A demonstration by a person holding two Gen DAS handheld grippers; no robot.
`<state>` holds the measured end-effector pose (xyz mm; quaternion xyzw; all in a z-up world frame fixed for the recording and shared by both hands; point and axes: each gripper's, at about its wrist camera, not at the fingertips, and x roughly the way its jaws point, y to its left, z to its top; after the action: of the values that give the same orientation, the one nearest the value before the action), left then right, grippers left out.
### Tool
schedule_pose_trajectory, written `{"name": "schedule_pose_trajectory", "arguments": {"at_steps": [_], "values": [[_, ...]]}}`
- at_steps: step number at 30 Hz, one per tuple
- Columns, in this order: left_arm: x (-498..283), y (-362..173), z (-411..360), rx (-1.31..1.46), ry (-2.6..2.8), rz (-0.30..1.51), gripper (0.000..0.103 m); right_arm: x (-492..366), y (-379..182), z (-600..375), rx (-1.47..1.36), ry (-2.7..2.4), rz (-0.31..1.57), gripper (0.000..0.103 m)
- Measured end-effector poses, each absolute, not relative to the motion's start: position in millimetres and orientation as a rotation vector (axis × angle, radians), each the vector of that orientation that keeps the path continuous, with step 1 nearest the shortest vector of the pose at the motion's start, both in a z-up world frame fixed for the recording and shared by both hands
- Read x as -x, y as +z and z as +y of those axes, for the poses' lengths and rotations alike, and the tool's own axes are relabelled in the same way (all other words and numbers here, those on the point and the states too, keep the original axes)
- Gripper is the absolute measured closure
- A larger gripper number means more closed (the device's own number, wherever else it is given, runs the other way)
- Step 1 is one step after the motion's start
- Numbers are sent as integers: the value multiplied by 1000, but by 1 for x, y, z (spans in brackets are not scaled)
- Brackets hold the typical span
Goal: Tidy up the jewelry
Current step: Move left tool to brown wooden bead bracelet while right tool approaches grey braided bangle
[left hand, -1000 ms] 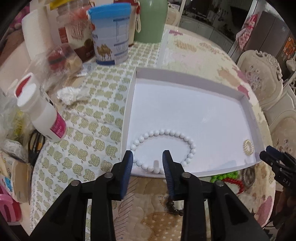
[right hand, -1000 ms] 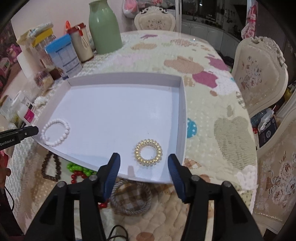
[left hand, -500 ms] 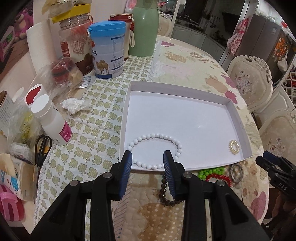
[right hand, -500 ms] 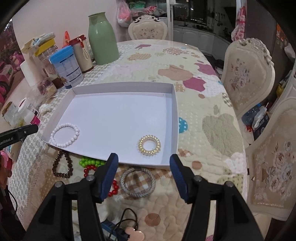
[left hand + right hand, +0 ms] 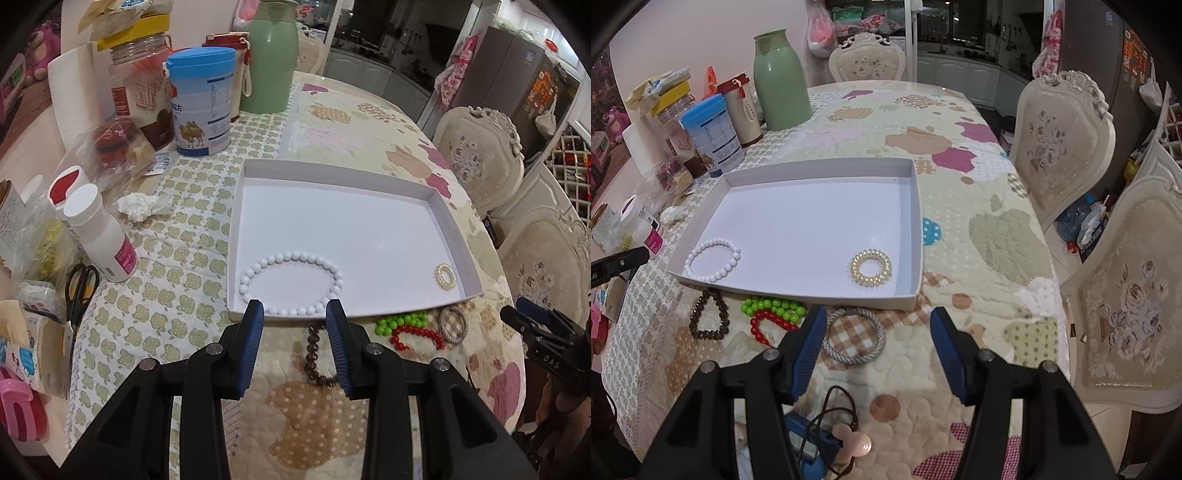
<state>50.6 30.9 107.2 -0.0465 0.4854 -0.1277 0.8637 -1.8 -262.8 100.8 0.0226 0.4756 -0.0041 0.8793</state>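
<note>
- Two pieces are already laid inside the shallow white cardboard tray [image 5: 812, 170]: the white round-bead bracelet [image 5: 713, 258] at its 8 o'clock corner and the pale gold coiled ring-shaped hair tie [image 5: 870, 267] at its 5 o'clock corner, well apart from each other.
- Four pieces are seen on the quilted apple-print bench [image 5: 979, 221] just outside the tray's near wall: a dark brown faceted-bead bracelet [image 5: 709, 317], a bright green bead bracelet [image 5: 774, 308], a red bead bracelet [image 5: 768, 328] touching the green one, and a grey braided cord bangle [image 5: 854, 339].
- The step in hand is judged to be the interval between a finished placement and the next pick, with roughly a third of the pieces sorted.
- The left gripper [image 5: 295, 317] is held above the tray's near wall, jaws parted with a clear gap and nothing between them; the brown bracelet [image 5: 314, 354] is seen on the bench below that gap.
- The right gripper [image 5: 879, 332] is released and empty, jaws spread wide; the braided bangle lies beneath them, toward the left jaw.
- For the next move, a descent of the right gripper onto one side of the bangle's rim would be called for, then a lift over the near wall to bare tray floor at 12 o'clock of the hair tie.
- The brown bracelet could be taken likewise by the left gripper.
</note>
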Motion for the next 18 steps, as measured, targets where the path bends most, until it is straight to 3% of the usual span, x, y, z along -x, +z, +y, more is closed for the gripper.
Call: {"name": "schedule_pose_trajectory", "arguments": {"at_steps": [18], "values": [[-18, 67, 32, 143, -284, 1135, 94, 35, 67, -289, -84, 19, 1066, 42]]}}
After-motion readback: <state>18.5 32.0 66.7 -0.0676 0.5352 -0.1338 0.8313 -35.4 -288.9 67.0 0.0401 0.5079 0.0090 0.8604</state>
